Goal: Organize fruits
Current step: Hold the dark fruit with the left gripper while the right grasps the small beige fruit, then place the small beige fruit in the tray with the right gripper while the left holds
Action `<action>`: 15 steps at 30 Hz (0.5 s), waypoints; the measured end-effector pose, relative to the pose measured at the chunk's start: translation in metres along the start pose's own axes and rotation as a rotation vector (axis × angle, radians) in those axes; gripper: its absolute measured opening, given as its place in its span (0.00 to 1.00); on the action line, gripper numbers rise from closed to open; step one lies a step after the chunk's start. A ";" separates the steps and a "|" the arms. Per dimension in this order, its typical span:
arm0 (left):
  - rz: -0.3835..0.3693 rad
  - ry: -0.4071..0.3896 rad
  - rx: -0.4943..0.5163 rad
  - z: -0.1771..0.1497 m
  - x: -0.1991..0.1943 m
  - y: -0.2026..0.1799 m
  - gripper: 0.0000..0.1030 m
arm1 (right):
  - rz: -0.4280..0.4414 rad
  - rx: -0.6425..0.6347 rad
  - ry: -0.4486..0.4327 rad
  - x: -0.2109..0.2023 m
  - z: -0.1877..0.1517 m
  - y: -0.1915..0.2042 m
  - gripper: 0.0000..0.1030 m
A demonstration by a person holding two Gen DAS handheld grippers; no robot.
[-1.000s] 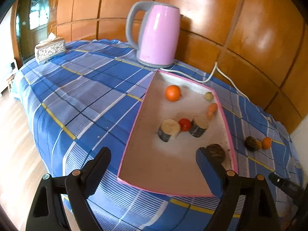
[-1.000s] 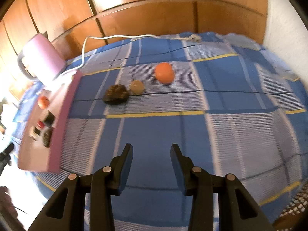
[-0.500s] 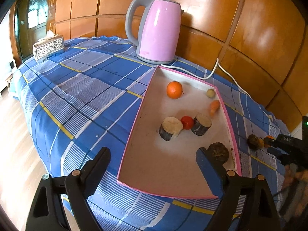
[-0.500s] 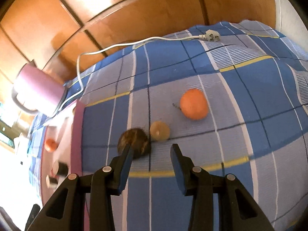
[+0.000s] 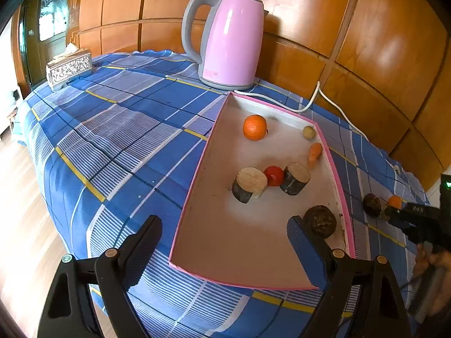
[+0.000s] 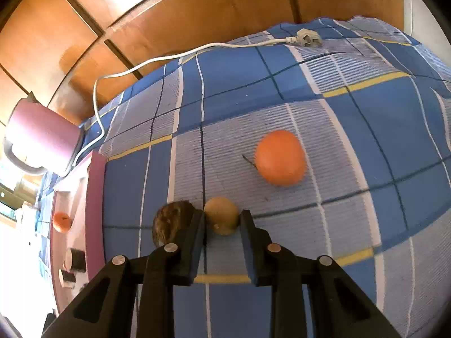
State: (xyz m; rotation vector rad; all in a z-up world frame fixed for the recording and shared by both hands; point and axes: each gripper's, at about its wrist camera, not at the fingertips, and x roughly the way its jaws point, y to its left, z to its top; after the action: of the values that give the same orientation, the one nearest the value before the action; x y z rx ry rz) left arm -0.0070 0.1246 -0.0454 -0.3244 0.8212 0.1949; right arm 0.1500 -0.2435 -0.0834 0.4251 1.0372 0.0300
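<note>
In the left wrist view, the left gripper point(image 5: 224, 242) hangs with its jaws wide and nothing between them, over the near end of the shallow white tray with a pink rim point(image 5: 194, 186), just as it did a second ago. The tray lies on the blue checked cloth with yellow lines point(image 5: 121, 140) that covers the surface, and it holds an orange mandarin point(image 5: 254, 127), a small beige ball-shaped fruit point(image 5: 309, 132), a small orange carrot point(image 5: 314, 154), a red tomato point(image 5: 274, 175), 2 short dark-barked log pieces point(image 5: 249, 184) and a dark brown wrinkled round fruit point(image 5: 320, 220) beside the right-hand pad. A pink electric kettle with a grey handle point(image 5: 228, 39) stands behind the tray, with its white cord point(image 5: 307, 104) trailing off, and a silver patterned tissue box point(image 5: 69, 69) sits at the far left. At the right edge the black right gripper point(image 5: 394, 213) has come further into view than half a second ago, its tip now next to a second dark round fruit point(image 5: 371, 204) and a second orange mandarin point(image 5: 394, 201) on the cloth outside the tray. In the right wrist view, that gripper point(image 6: 222, 221) has dropped close to the cloth and its jaws have just been closing: they are now narrow around a small tan round fruit point(image 6: 221, 217), which sits between the pads, though whether both pads press on it cannot be told. The dark fruit touches the outside of the left pad, and the mandarin lies apart to the upper right.
</note>
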 end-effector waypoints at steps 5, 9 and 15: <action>-0.006 -0.004 0.001 0.000 -0.003 -0.002 0.88 | -0.015 -0.042 -0.029 -0.021 -0.016 -0.010 0.25; -0.012 -0.006 0.005 -0.001 -0.005 -0.005 0.88 | -0.025 -0.061 -0.038 -0.035 -0.028 -0.017 0.25; -0.020 -0.011 0.003 -0.001 -0.009 -0.006 0.88 | 0.007 -0.094 -0.050 -0.052 -0.040 -0.011 0.25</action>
State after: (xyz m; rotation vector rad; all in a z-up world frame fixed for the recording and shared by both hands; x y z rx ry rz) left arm -0.0115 0.1179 -0.0383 -0.3284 0.8070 0.1768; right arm 0.0873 -0.2524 -0.0619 0.3427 0.9811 0.0739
